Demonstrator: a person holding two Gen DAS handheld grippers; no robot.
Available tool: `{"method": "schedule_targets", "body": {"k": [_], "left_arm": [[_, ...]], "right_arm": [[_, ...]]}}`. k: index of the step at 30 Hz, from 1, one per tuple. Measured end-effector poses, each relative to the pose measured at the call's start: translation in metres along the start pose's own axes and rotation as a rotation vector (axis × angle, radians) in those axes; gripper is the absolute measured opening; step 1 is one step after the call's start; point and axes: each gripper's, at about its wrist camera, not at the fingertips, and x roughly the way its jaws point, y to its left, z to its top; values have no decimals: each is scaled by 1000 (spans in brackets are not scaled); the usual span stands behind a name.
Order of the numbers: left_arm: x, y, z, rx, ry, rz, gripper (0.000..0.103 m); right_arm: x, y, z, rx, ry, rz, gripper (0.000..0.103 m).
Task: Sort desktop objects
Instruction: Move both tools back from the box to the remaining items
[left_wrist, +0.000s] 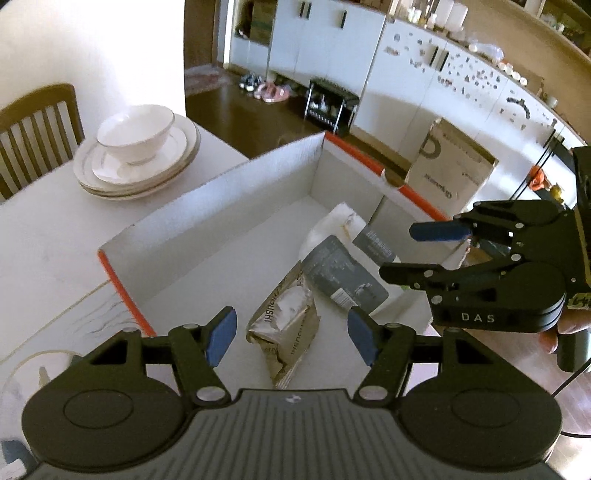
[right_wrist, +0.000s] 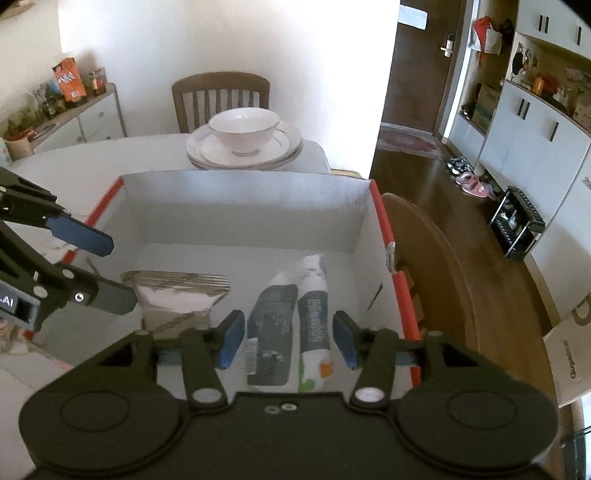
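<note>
Daylight fills the room, strong enough that the white wall (right_wrist: 229, 40) blows out to featureless glare in both views. The box (left_wrist: 229, 192) interior is evenly lit, with soft shadow along its near walls. The dark floor (right_wrist: 436, 192) carries a pale sheen. Fisheye distortion bends the cabinets (left_wrist: 424, 74) into arcs. Edges soften; the packets (right_wrist: 284, 321) and worktop (left_wrist: 44, 236) look slightly blurred.

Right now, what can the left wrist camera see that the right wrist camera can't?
Only the left wrist view shows a glass at its lower left, and a person's fingers holding the right gripper.

Only the right wrist view shows the sideboard carrying an orange snack bag.

Both show the white box holding the crumpled packet and grey packs, the bowl on stacked plates, and both grippers open and empty.
</note>
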Motion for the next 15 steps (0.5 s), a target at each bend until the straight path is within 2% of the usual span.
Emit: {"method": "schedule_targets", "body": {"k": [8, 15], "left_arm": [[-36, -13, -19, 18, -78, 46, 66], [-65, -16, -43, 12, -124, 41, 66]], "right_arm": [[-29, 17, -3, -4, -47, 37, 54], [-49, 43, -6, 0, -75, 56, 55]]}}
